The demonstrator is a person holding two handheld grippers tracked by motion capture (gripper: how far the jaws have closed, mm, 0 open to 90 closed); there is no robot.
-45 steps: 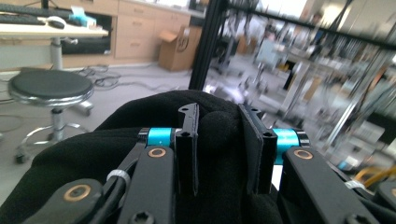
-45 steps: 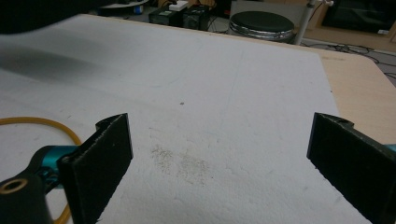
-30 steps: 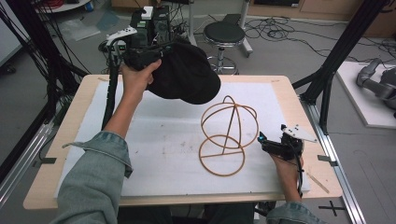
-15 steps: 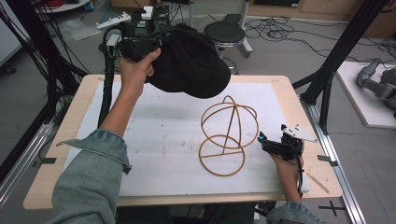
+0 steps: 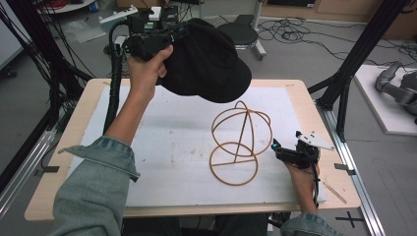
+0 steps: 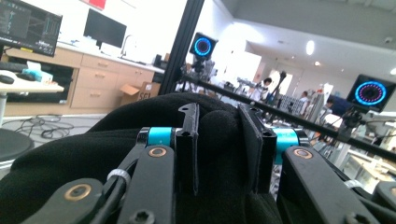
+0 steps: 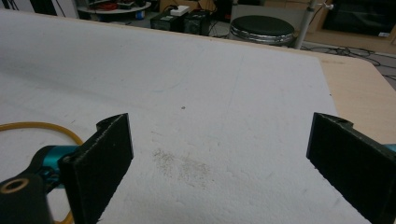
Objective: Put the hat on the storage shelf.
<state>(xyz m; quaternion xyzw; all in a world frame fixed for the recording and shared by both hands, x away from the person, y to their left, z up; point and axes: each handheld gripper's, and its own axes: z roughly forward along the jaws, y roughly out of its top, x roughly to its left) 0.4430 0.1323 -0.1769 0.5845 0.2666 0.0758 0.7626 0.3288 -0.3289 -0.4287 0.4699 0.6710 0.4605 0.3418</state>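
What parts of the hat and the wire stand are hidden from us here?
- Black cap, high view: its inside is hidden, because it faces down and away.
- Black cap, left gripper view: the brim is hidden behind bunched fabric and the left gripper, which is pinching a fold.
- Wire hat stand, right gripper view: a short yellow curve shows; the rest is cut off by the left edge.
- Right gripper, high view: too small to judge the gap; its own view shows the jaws wide apart.
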